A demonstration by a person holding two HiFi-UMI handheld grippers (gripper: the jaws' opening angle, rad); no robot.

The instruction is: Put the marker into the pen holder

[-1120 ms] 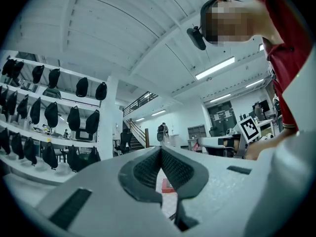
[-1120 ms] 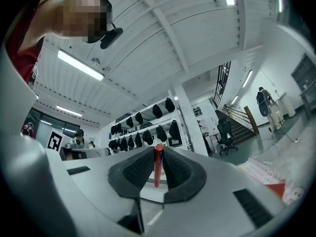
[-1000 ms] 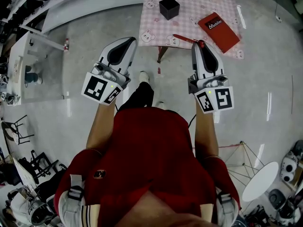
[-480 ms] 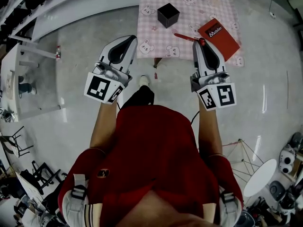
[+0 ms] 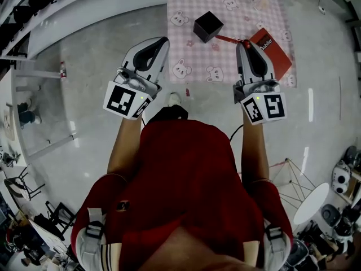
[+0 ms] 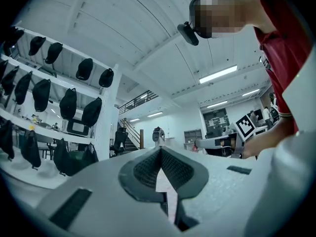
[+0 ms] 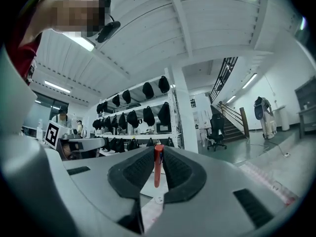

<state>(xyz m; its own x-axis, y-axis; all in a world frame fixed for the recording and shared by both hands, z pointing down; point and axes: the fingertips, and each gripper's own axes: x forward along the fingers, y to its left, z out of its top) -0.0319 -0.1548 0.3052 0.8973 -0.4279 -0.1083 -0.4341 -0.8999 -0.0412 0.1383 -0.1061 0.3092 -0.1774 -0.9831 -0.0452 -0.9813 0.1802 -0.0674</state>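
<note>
A pale polished floor (image 5: 84, 55) spreads below the head camera, and a small table (image 5: 225, 4) under a pink bear-print cloth stands ahead of the person. Nearest in, the left gripper (image 5: 161, 41) hangs over the table's near left edge, its jaws touching at the tips with nothing between them. The right gripper (image 5: 245, 43) is level with it on the other side, and its view shows the jaws drawn narrow onto the red marker (image 7: 157, 164). From above, the marker (image 5: 228, 39) appears pinched near one end, with most of its length jutting sideways toward the black pen holder (image 5: 207, 27) just beyond its free tip. That is probably the main risk. A long overhang on a thin round barrel may swivel or slide in the pads as the wrist turns to stand it upright. The holder looks light and nothing steadies it, so a tip arriving at a slant could knock its rim and push or tip it. Letting go before the tip is inside would likely drop the marker onto the cloth, where it could roll. Farther right, the red notebook (image 5: 276, 52) lies close under the right gripper and a low swing could catch it.
</note>
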